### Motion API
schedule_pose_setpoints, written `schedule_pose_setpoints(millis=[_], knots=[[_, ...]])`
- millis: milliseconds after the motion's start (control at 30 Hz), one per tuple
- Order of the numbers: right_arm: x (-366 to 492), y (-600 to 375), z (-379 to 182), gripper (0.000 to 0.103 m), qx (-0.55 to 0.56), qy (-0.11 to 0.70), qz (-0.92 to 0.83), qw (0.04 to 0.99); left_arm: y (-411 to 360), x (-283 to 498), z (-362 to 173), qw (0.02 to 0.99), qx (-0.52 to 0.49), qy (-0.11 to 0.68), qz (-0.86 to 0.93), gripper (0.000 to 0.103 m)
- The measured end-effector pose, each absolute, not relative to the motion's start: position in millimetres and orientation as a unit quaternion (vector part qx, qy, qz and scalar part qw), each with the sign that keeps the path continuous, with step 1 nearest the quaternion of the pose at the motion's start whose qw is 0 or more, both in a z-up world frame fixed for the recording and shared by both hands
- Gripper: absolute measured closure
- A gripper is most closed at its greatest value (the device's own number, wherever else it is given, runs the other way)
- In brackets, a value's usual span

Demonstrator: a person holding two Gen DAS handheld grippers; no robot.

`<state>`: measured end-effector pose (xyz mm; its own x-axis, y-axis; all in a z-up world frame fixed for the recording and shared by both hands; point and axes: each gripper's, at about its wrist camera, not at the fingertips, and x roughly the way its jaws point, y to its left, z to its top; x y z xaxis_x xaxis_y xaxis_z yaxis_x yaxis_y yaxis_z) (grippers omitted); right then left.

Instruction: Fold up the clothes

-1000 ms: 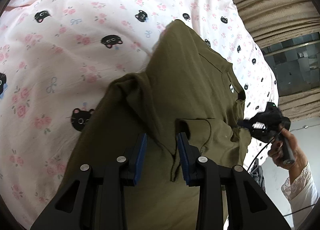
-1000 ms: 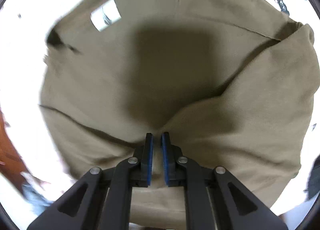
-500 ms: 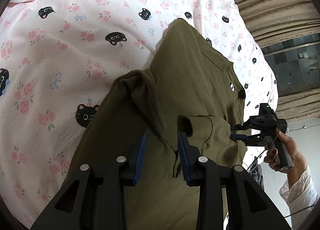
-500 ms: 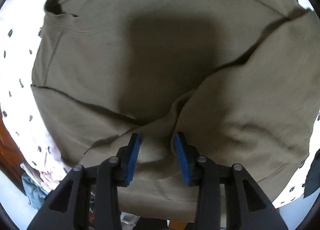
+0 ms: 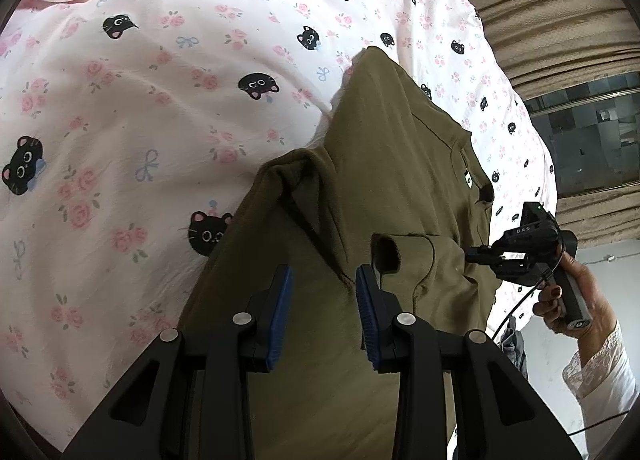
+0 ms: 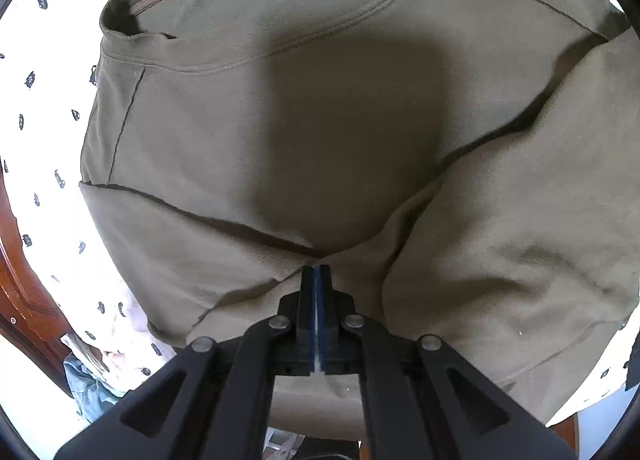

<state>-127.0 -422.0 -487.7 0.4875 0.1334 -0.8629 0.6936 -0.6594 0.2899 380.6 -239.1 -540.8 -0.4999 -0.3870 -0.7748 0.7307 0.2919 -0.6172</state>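
On cat-print bedsheet, olive sweatshirt, beige curtains beyond

Open room lies across the pink cat-and-rose printed bedsheet left and far of the rumpled olive-green cotton sweatshirt, while on the right the black right gripper and wooden bed frame hem it in.
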Motion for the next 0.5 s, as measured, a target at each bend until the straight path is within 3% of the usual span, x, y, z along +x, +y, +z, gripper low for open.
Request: schedule_pose_setpoints(millis=[67, 133, 333, 400, 433, 500], knots=[[-132.2, -419.3, -485.3, 0.059, 0.801, 0.266, -0.438, 0.31, -238.9, 382.7, -541.1, 0.483, 0.132, 0.644, -0.578, 0.074], [-139.2, -414.0, -484.7, 0.045, 0.805, 0.27, -0.442, 0.29, -238.8, 384.7, -541.5, 0.483, 0.129, 0.647, -0.576, 0.074], [-149.6, -404.1, -489.3, 0.046, 0.821, 0.251, -0.434, 0.273, -239.4, 385.7, -541.0, 0.48, 0.125, 0.65, -0.575, 0.074], [-146.4, -403.4, -492.4, 0.053, 0.826, 0.243, -0.426, 0.277, -239.9, 386.3, -540.5, 0.48, 0.127, 0.65, -0.576, 0.074], [-143.5, -403.7, -493.9, 0.064, 0.826, 0.244, -0.423, 0.281, -240.0, 387.2, -540.4, 0.48, 0.127, 0.65, -0.576, 0.074], [-140.4, -404.0, -496.0, 0.072, 0.821, 0.253, -0.427, 0.283, -240.0, 390.1, -540.6, 0.482, 0.126, 0.65, -0.574, 0.074]])
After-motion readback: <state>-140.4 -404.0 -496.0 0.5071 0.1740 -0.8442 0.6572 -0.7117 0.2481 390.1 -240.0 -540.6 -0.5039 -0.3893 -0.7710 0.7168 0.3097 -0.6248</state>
